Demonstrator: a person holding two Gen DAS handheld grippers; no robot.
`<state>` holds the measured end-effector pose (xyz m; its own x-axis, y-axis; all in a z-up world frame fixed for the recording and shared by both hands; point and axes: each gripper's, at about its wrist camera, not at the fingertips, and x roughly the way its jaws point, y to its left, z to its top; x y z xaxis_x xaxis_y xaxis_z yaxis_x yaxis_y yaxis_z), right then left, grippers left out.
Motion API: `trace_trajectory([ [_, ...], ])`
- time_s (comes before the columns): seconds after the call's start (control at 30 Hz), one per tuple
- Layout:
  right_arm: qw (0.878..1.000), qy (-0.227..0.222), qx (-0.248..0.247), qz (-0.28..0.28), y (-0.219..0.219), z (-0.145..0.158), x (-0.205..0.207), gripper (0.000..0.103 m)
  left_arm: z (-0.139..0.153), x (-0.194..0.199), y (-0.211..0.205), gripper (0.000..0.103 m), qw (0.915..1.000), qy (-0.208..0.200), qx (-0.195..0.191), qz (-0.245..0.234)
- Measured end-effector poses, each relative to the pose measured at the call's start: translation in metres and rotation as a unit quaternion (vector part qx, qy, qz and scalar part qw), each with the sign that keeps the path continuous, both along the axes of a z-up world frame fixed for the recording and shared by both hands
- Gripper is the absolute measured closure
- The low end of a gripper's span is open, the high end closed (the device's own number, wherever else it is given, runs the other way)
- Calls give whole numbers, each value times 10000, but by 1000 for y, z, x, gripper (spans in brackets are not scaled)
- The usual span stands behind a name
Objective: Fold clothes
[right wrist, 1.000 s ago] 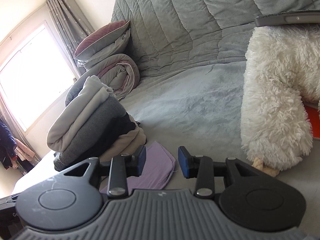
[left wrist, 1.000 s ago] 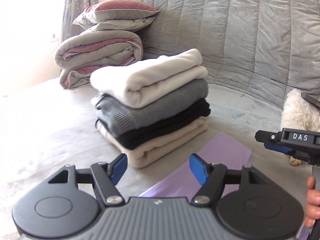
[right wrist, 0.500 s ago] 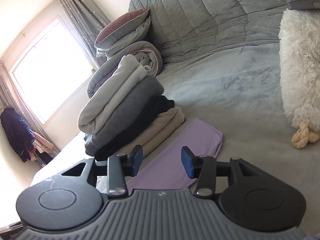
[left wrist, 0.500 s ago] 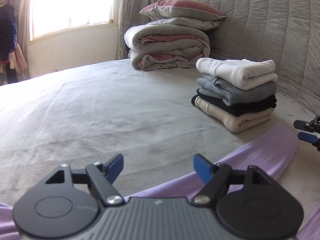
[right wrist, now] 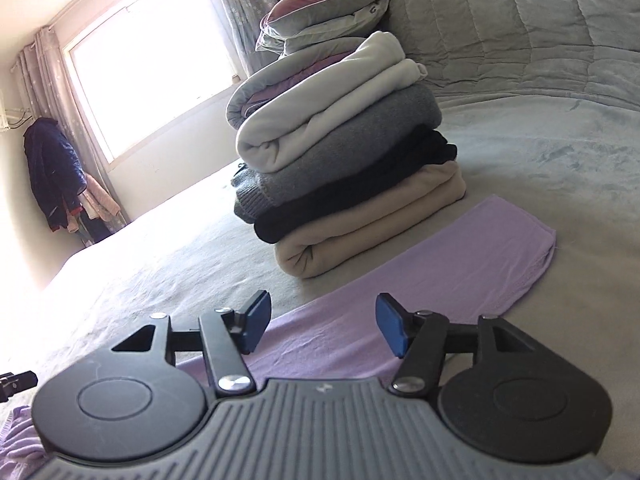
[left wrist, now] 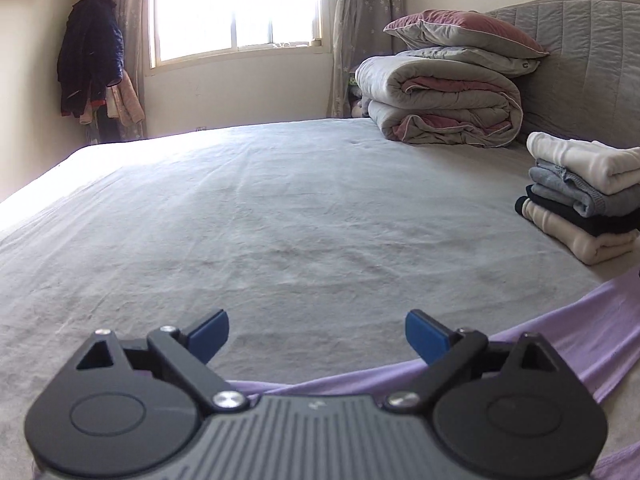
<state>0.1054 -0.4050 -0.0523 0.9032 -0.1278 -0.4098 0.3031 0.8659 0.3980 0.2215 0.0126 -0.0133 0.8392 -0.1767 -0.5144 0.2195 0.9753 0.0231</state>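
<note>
A lilac garment [right wrist: 432,280] lies flat on the grey bed as a long band, beside a stack of folded clothes [right wrist: 344,168]: white on top, then grey, black and beige. In the left wrist view the same lilac garment [left wrist: 568,344] runs under the tool toward the stack [left wrist: 580,200]. My left gripper [left wrist: 316,334] hovers over the bare sheet with its jaws opening wide and nothing between them. My right gripper [right wrist: 320,326] is above the lilac cloth, jaws opening, nothing pinched.
A rolled duvet [left wrist: 440,104] with pillows [left wrist: 460,36] sits by the quilted headboard [right wrist: 520,32]. Jackets [left wrist: 88,60] hang in the corner next to the window [left wrist: 236,4]. The grey bedsheet [left wrist: 280,208] stretches far to the left.
Both grippers have swung left away from the fluffy toy, which has left view. The left view now faces the window and open bed. Both pairs of jaws have widened.
</note>
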Motion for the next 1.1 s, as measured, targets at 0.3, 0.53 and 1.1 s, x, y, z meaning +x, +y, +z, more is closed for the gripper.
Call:
trace_trajectory([
  [0.3,9957,451,-151,791,61,9,40,40,-3,9,107,8,9925,134,-654,1024],
  [0.53,9664,426,-401,2504,162,35,103,40,-23,12,158,38,9724,407,-1477,1758],
  [1.1,8638,1333,-1196,4710,307,21,183,69,-43,17,180,61,9618,530,-2089,1689],
])
